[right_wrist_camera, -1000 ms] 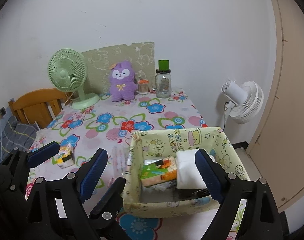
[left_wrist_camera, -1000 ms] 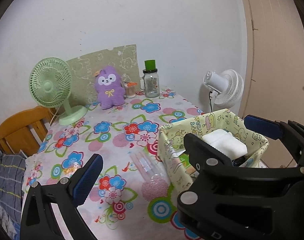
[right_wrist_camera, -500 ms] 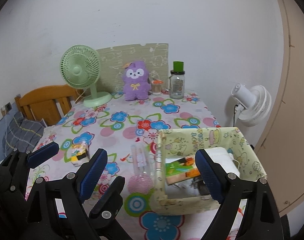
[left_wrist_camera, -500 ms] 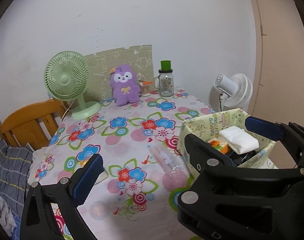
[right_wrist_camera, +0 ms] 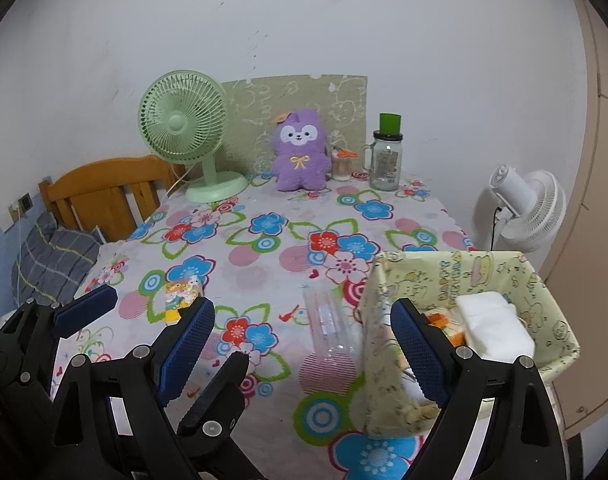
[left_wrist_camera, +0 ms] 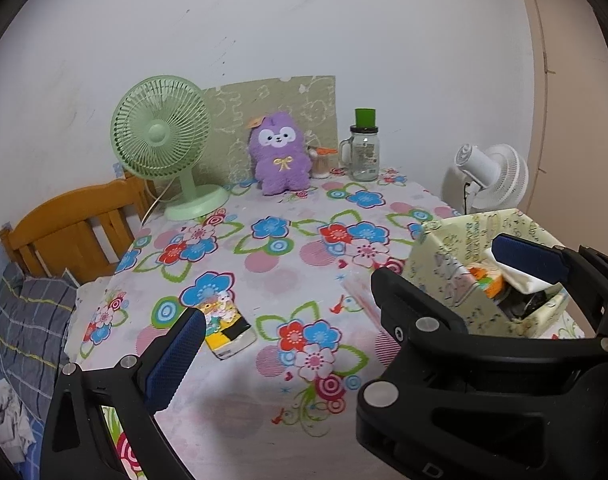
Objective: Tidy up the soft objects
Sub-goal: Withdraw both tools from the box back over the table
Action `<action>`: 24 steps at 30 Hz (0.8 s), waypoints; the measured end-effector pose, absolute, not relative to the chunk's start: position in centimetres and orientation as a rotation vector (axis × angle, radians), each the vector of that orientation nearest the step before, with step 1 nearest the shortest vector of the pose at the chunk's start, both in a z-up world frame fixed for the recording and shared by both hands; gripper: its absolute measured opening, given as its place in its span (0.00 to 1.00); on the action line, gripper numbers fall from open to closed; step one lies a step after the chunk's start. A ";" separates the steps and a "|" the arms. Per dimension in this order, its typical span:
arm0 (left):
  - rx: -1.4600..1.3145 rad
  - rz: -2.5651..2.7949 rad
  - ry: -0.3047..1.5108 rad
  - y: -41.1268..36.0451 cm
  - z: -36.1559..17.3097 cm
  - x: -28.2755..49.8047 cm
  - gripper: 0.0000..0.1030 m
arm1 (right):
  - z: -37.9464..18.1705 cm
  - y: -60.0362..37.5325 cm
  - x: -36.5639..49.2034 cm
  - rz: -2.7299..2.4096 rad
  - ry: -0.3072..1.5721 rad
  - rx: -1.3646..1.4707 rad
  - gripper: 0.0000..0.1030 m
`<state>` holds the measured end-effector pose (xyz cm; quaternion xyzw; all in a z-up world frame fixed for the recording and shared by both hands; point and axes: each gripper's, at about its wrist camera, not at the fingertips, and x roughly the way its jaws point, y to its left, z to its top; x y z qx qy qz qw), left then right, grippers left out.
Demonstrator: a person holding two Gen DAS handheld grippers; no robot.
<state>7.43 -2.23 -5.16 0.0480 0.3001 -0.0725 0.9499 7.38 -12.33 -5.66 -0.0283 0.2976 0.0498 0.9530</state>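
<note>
A purple plush toy (left_wrist_camera: 282,158) (right_wrist_camera: 302,152) sits upright at the far end of the flowered table. Near my left finger lies a small colourful tissue packet (left_wrist_camera: 226,328) (right_wrist_camera: 180,296). At the table's right edge stands a pale-green fabric basket (left_wrist_camera: 443,248) (right_wrist_camera: 383,320). It holds a white folded pack (right_wrist_camera: 491,328) and an orange packet (right_wrist_camera: 443,320). My left gripper (left_wrist_camera: 343,288) is open and empty above the near table. Right beside it, my right gripper (right_wrist_camera: 304,308) is open and empty, its right finger in front of the basket's near wall.
A clear plastic sleeve (right_wrist_camera: 327,328) lies flat left of the basket. A green desk fan (left_wrist_camera: 160,136), a small cup and a glass jar with a green lid (left_wrist_camera: 363,148) line the back. A white fan (left_wrist_camera: 487,176) stands off the right edge; a wooden headboard (left_wrist_camera: 72,224) and plaid bedding are on the left.
Both grippers have moved left together over the table. The basket has slid toward the right of both views, and the tissue packet has come into the left wrist view. The jaws are unchanged.
</note>
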 end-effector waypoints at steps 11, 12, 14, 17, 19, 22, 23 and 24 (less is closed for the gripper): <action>0.092 -0.117 0.654 0.0 -7.0 9.2 1.00 | -7.6 -9.9 9.4 0.099 0.631 -0.078 0.89; 0.091 -0.114 0.661 0.2 -7.2 9.3 1.00 | -7.8 -9.7 9.6 0.099 0.637 -0.079 0.89; 0.086 -0.107 0.673 0.5 -7.5 9.6 1.00 | -8.2 -9.4 9.9 0.093 0.643 -0.090 0.89; 0.076 -0.101 0.684 1.0 -8.0 10.2 1.00 | -8.5 -8.8 10.5 0.091 0.644 -0.108 0.89; 0.072 -0.100 0.688 1.3 -8.3 10.6 1.00 | -8.7 -8.5 10.9 0.090 0.652 -0.113 0.89; 0.068 -0.097 0.699 1.6 -8.7 11.3 1.00 | -9.2 -8.3 11.6 0.082 0.664 -0.114 0.89; 0.068 -0.096 0.705 1.6 -9.0 11.6 1.00 | -9.4 -8.2 11.9 0.079 0.670 -0.113 0.89; 0.067 -0.094 0.710 1.7 -9.2 11.8 1.00 | -9.5 -8.2 12.1 0.077 0.676 -0.112 0.89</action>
